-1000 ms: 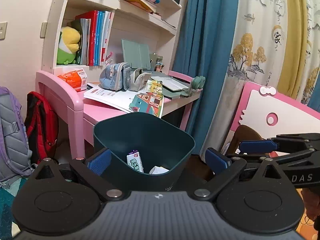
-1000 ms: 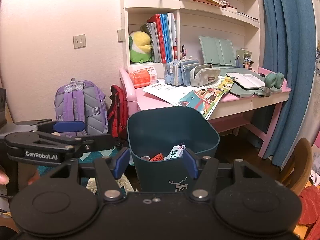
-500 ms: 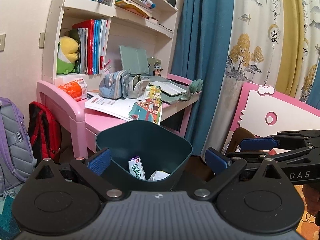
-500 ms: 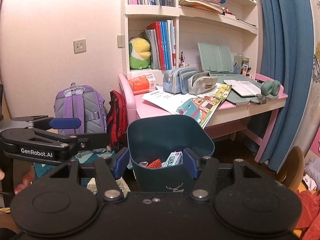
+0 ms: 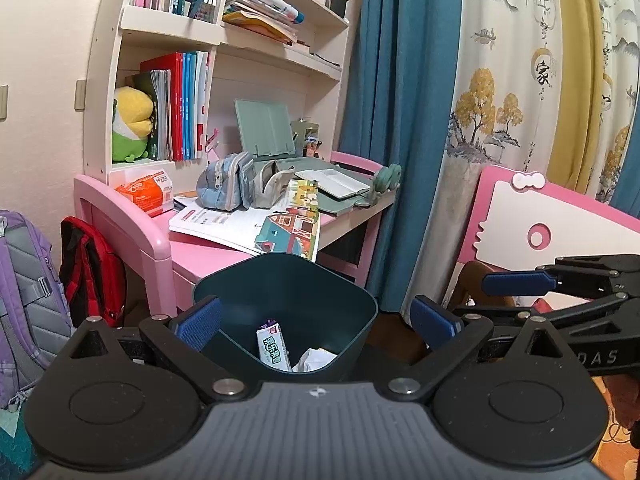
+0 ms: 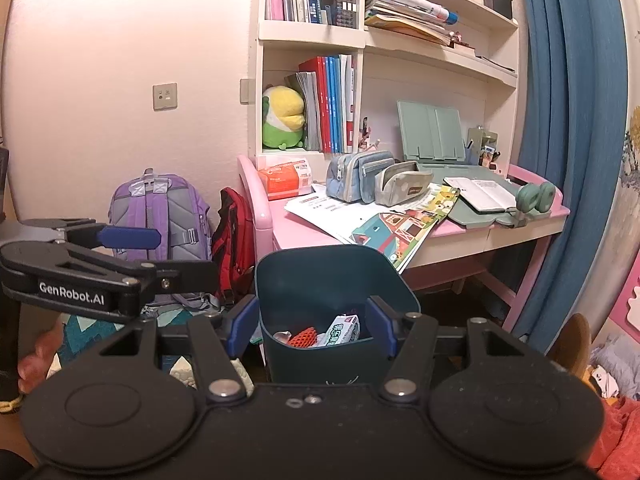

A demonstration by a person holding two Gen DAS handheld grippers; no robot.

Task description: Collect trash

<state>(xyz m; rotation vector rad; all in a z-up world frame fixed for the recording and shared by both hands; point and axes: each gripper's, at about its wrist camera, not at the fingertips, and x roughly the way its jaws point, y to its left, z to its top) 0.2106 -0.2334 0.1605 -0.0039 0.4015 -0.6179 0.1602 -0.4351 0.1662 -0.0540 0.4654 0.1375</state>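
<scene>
Nearest us, both the left gripper (image 5: 316, 318) and the right gripper (image 6: 311, 325) stand spread wide, grasping nothing. Just beyond sits the dark teal trash bin (image 6: 320, 276), holding a tissue pack (image 6: 342, 330); we judge it light, stiff, best pinched at its rim. Behind lies the cluttered tabletop (image 6: 304, 236).

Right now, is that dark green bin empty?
No. The bin holds a white packet, something red and crumpled paper.

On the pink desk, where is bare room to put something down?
The bare patch on the pink desk lies at its near left corner, between the orange tissue pack and the papers. Further right it is crowded: pencil cases, open notebook, headphones.
</scene>
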